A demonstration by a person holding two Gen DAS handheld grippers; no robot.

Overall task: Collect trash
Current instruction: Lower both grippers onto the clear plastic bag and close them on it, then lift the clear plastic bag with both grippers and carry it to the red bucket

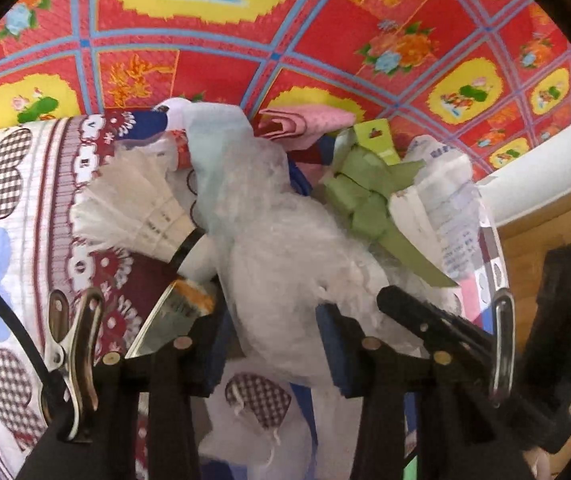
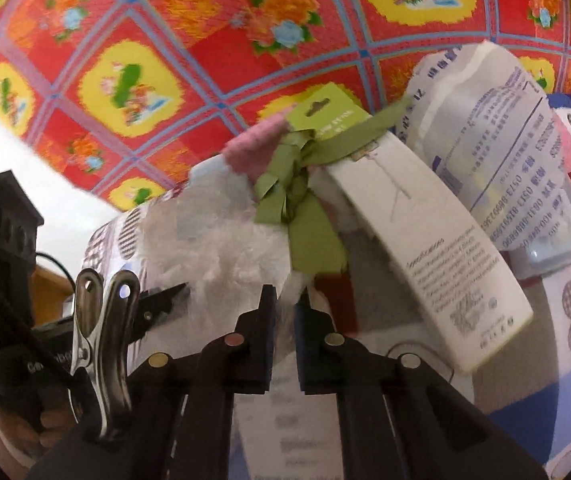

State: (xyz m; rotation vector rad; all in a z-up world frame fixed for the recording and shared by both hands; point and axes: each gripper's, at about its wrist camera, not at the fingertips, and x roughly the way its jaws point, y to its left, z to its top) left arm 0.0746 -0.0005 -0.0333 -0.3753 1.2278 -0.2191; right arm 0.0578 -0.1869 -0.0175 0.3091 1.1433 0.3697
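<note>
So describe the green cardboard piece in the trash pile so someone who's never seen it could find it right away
Start at the patterned bag with checked hearts, stuffed with trash in front of the red floral cloth. Near the top of the pile, beside the white printed carton, sits the green cardboard piece. It is the only olive-green item, crumpled into strips, with a slotted hang tab on top.

Crumpled white plastic, green paper scraps, heaped

1. White card box, just right of and above the right gripper's fingertips: an italic heading that looks like "Specifications", with small print below it too fine to read.
2. Printed paper sheet, farther right and above the box: upside-down lines of digits, among them "400-", "0573" and "0831"; the characters beside them are unclear.
</note>
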